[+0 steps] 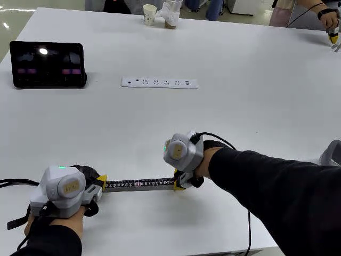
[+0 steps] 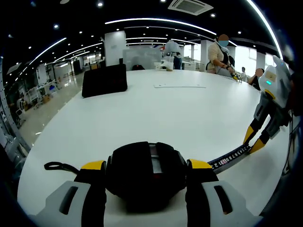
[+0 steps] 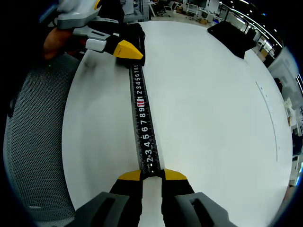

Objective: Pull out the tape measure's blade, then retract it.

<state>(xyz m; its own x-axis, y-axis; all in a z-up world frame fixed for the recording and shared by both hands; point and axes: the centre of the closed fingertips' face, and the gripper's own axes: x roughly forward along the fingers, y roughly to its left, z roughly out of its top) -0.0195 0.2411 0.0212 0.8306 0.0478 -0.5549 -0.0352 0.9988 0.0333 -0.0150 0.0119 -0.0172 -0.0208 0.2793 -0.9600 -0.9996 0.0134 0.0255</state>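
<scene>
The black tape measure case [image 2: 146,171] sits on the white table, clamped between the yellow-tipped jaws of my left gripper [image 2: 147,165], near the front left edge [image 1: 91,186]. Its dark numbered blade [image 1: 139,184] stretches flat across the table to the right. My right gripper [image 3: 152,174] is shut on the blade's free end [image 3: 150,166], seen in the head view at the blade's right end [image 1: 180,184]. In the right gripper view the blade [image 3: 141,118] runs away to the case [image 3: 130,47] held by the other gripper.
A white power strip [image 1: 159,82] lies mid-table. A black tablet [image 1: 48,64] stands at the back left. Paper cups [image 1: 150,14] sit at the far edge. A mesh chair [image 3: 33,142] is below the table's front edge. Another person's hand [image 1: 330,18] works at the far right.
</scene>
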